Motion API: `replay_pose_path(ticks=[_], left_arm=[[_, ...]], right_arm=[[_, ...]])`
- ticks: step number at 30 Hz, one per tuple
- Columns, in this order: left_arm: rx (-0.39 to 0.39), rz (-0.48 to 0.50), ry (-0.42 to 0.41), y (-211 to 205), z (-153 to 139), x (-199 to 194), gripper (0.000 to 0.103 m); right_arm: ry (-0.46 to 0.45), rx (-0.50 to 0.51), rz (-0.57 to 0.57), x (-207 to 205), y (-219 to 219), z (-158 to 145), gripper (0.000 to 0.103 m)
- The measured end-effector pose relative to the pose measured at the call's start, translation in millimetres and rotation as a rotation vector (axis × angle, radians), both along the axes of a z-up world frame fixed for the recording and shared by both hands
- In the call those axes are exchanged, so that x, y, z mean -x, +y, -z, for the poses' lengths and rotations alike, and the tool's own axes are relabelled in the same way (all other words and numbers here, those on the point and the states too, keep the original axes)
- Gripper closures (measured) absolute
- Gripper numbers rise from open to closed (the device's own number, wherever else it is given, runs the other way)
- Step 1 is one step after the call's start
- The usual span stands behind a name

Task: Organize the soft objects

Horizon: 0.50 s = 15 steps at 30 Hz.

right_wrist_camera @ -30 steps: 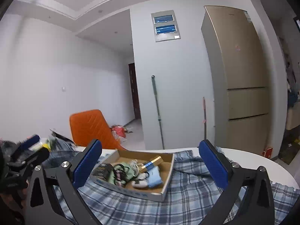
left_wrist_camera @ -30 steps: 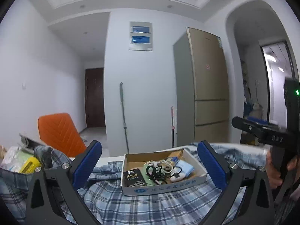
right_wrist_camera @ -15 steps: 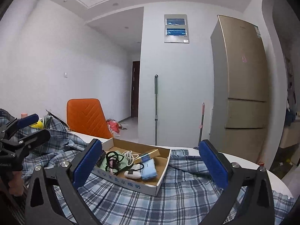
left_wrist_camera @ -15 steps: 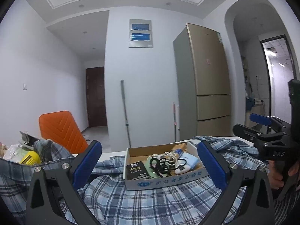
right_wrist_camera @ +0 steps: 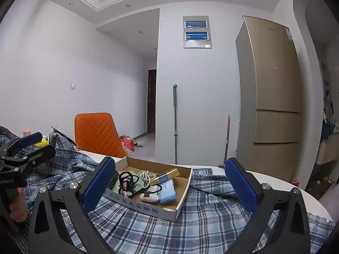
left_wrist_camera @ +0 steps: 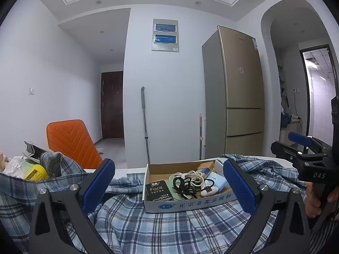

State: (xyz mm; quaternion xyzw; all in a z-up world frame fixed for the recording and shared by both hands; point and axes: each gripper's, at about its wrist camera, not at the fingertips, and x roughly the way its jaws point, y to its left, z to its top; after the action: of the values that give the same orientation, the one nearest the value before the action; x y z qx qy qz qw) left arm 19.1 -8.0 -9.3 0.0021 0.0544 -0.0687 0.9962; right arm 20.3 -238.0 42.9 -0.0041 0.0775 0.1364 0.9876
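A blue plaid shirt (left_wrist_camera: 161, 226) lies spread over the white table, also in the right wrist view (right_wrist_camera: 190, 230). A shallow cardboard box (left_wrist_camera: 190, 204) of cables and small items sits on the shirt, seen too in the right wrist view (right_wrist_camera: 167, 208). My left gripper (left_wrist_camera: 168, 186) is open and empty, held low just in front of the box. My right gripper (right_wrist_camera: 169, 187) is open and empty, in front of the box from the right side. Each gripper shows at the edge of the other's view.
An orange chair (left_wrist_camera: 72, 141) stands behind the table at the left. A pile with a yellow container (left_wrist_camera: 35, 172) sits at the left end. A gold fridge (left_wrist_camera: 237, 97) and a mop (left_wrist_camera: 145, 124) stand by the far wall. The table edge (right_wrist_camera: 296, 192) curves at right.
Both grippers have tilted up and shifted slightly, so the box sits a little lower and closer in both views. Both stay open. The shirt and box have not moved.
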Motion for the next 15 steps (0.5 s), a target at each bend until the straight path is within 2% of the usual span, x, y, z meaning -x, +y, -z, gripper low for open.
replay_pose_path(ticks=[15], left_arm=[[-0.004,0.005,0.011,-2.2,4.4,-4.8,0.0]], right_arm=[[0.003,-0.007,0.001,-0.7,-0.1,-0.3,0.0]])
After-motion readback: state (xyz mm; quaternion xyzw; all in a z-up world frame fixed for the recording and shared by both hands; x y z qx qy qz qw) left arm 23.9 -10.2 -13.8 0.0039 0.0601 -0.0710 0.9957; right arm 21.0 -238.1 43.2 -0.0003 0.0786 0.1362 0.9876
